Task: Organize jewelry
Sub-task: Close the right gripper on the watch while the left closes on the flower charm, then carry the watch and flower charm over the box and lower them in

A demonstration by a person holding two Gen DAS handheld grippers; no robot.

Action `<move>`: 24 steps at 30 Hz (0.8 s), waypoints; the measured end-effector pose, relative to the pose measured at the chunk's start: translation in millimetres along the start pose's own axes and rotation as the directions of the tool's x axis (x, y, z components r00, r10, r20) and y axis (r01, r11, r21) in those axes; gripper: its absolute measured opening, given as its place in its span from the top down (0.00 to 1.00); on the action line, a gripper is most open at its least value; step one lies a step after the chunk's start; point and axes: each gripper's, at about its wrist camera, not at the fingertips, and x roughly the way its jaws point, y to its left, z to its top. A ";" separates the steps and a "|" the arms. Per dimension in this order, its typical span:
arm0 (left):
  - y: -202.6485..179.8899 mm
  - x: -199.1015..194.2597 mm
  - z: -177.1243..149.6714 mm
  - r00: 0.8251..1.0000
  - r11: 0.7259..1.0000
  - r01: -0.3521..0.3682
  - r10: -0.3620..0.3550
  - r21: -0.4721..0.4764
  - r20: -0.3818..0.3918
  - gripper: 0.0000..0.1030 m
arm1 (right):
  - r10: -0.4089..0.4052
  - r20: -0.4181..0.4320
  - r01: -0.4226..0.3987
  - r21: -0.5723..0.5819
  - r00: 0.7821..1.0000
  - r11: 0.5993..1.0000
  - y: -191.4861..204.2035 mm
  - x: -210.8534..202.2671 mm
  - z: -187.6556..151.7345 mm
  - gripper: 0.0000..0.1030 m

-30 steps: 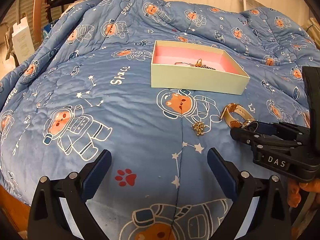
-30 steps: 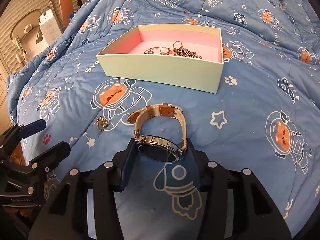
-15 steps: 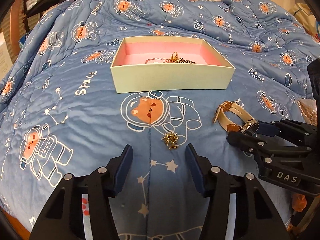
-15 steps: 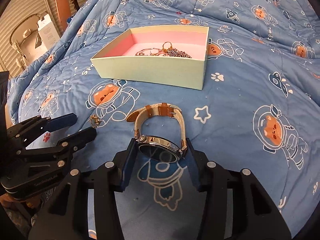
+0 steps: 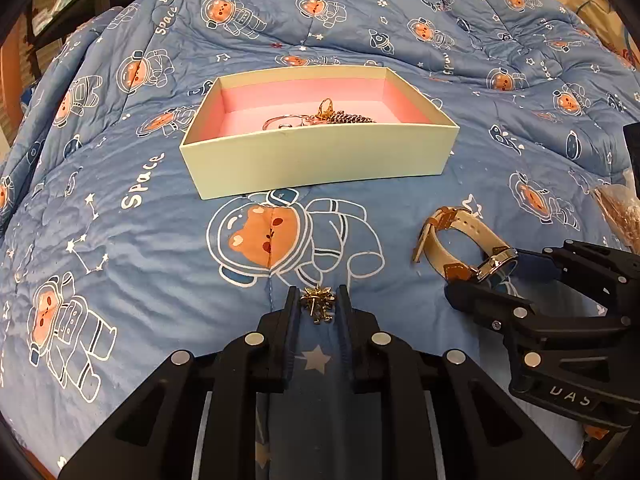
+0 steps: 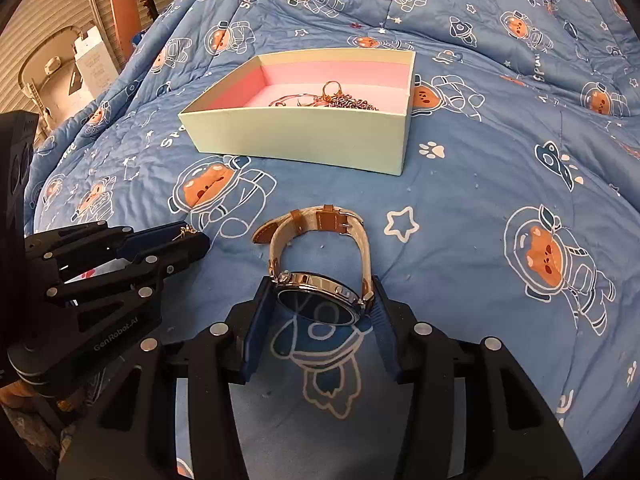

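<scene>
A blue quilt (image 5: 140, 240) printed with bear astronauts, stars and the word "Space" covers the whole work surface, rumpled into folds toward the back. On it sits an open pale-green box (image 5: 320, 160) with a pink lining, holding a tangle of chains (image 5: 328, 118). Dark shelving (image 5: 92, 4) stands beyond the quilt's left edge; a white carton (image 6: 94, 66) and a slatted wall (image 6: 48, 8) show there too.

The left gripper (image 5: 318, 308) has just been closing its jaws around a small gold star brooch (image 5: 318, 305) lying on the quilt; the pads look to be touching it, though the view is tight. The right gripper (image 6: 320, 300) clamps the case of a tan-strapped watch (image 6: 320, 298), its strap looping forward onto the quilt.
</scene>
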 end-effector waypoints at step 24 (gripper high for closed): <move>2.5 -19.4 -10.4 1.000 1.000 0.006 -0.006 -0.025 -0.002 0.83 | 0.026 -0.007 -0.026 -0.011 1.000 1.000 -3.3 -8.8 -3.7 0.54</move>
